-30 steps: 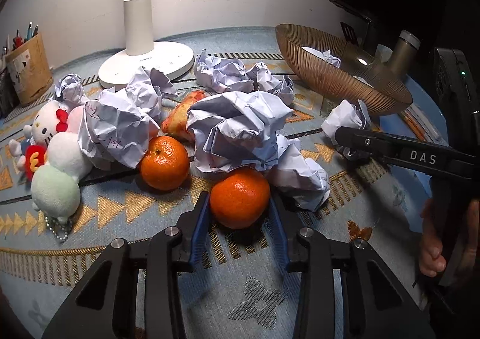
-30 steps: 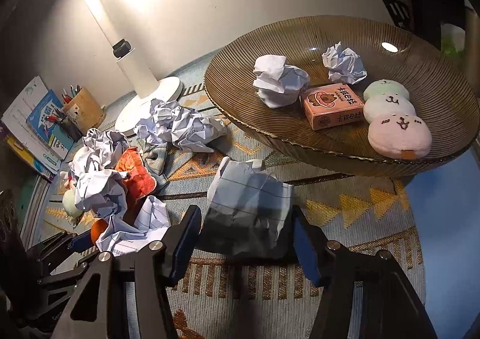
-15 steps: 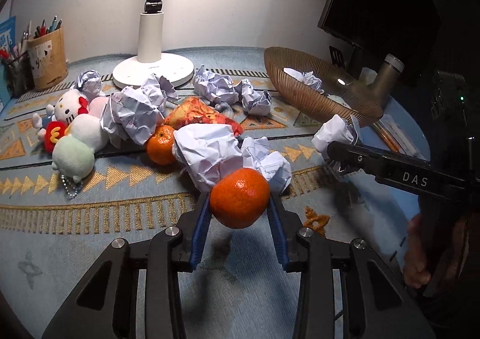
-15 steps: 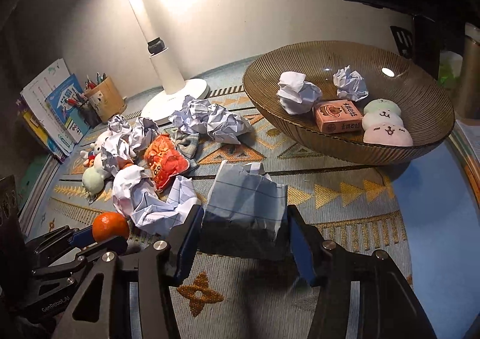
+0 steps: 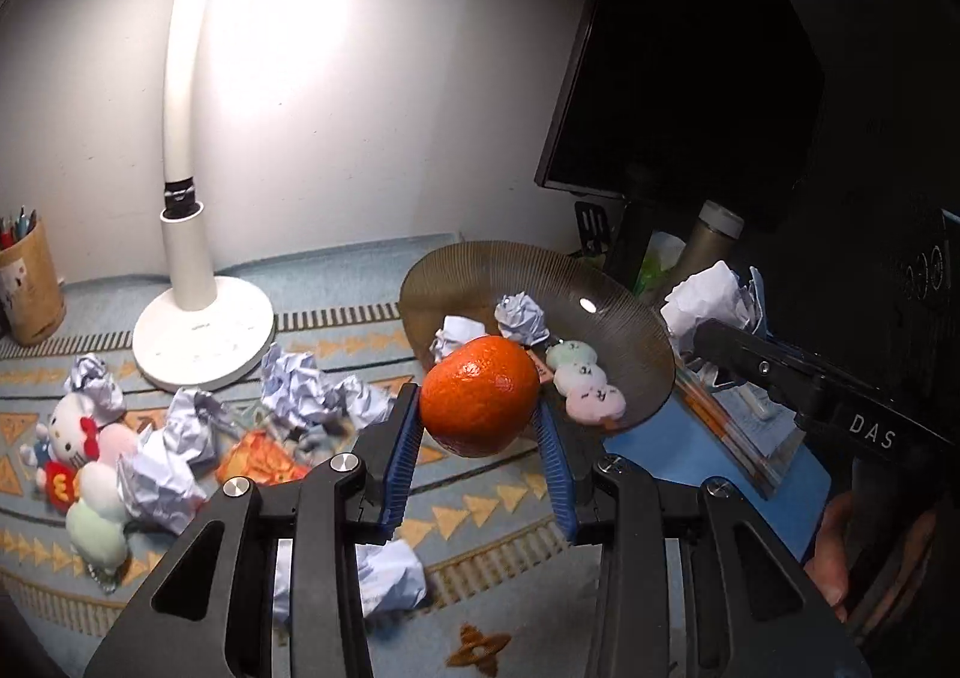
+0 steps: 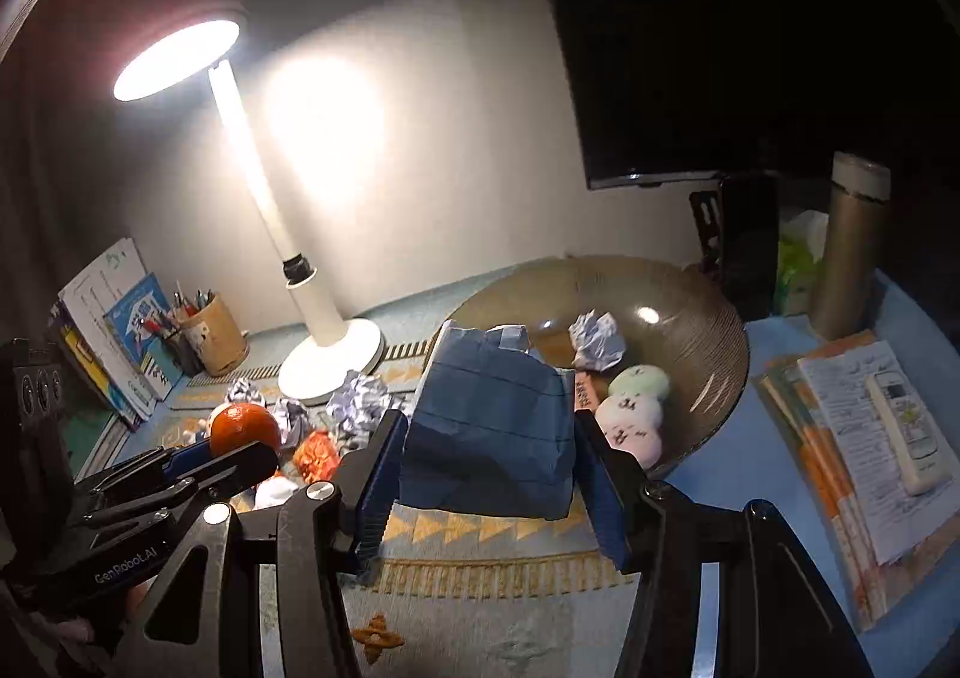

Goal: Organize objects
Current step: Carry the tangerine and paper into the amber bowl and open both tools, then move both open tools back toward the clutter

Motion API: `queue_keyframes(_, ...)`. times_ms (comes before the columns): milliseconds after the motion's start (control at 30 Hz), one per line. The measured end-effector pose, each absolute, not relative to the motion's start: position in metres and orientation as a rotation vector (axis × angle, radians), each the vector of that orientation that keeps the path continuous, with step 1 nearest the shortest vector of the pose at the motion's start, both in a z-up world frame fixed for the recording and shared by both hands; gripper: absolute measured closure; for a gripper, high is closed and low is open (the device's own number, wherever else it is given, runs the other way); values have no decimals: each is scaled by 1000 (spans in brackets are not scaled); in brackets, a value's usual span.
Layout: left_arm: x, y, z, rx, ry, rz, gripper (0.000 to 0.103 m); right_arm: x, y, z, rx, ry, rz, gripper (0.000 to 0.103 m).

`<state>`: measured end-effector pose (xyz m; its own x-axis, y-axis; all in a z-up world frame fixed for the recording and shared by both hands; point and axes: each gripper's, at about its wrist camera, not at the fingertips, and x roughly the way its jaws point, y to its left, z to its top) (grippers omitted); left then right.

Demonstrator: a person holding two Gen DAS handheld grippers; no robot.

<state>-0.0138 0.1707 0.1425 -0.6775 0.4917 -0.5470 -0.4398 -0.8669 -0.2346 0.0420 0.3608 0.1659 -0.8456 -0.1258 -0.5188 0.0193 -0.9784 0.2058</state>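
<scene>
I am carrying two things toward the bowl [image 5: 651, 360] at once, so I am trying to keep both grips steady and bring each load over the rim before letting go, one at a time, so nothing bounces out or knocks what already lies inside. My left tongs [image 5: 480, 426] are pinching the orange [image 5: 479, 395] between their blue pads, closed only as far as the fruit's width allows; the orange is sitting right at the tips, raised clear of the patterned cloth [image 5: 492, 504], with the bowl just beyond it in the left view. It is round and smooth, so I judge that I should set it low in the bowl, or it may roll. My right tongs [image 6: 489, 459] are gripping a crumpled sheet of lined paper [image 6: 489, 438] across its width, jaws partly open around it, the paper filling the gap and hanging in front of the bowl's near rim. Inside the bowl I am seeing a paper ball [image 6: 597, 341], a small box and some pastel soft toys [image 6: 636, 408]. More paper balls [image 5: 312, 390] and an orange snack packet [image 5: 264, 459] are lying on the cloth near the lamp [image 5: 201, 327], so much sorting remains.
</scene>
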Motion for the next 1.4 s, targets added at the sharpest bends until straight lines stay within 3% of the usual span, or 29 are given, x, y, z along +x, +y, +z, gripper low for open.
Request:
queue_keyframes(167,-52,209,141,-850,-102,2447,69,16,395,172,836,-383,-2998,49)
queue_keyframes(400,-100,242,105,-962,-100,2408,67,-38,429,135,1000,-561,-2922,48)
queue_keyframes(433,-106,244,99,-982,-117,2391,57,-45,432,131,1020,-581,-2905,48)
queue_keyframes(467,-113,247,93,-1008,-131,2378,37,-51,434,126,1035,-600,-2886,44)
queue_keyframes(500,-117,247,89,-1026,-148,2378,29,-55,436,123,1041,-619,-2867,33)
queue_keyframes(533,-118,244,86,-1025,-166,2385,28,-58,437,120,1041,-635,-2851,29)
queue_keyframes(833,-88,215,105,-967,-188,2430,28,-42,431,115,1046,-598,-2846,26)
queue_keyframes(1067,-21,140,155,-805,-233,2576,27,-2,378,161,888,-404,-2854,27)
queue_keyframes(1167,9,97,163,-770,-256,2674,22,18,350,174,815,-363,-2826,26)
queue_keyframes(1400,41,15,101,-947,-275,2899,22,35,281,120,878,-249,-2740,26)
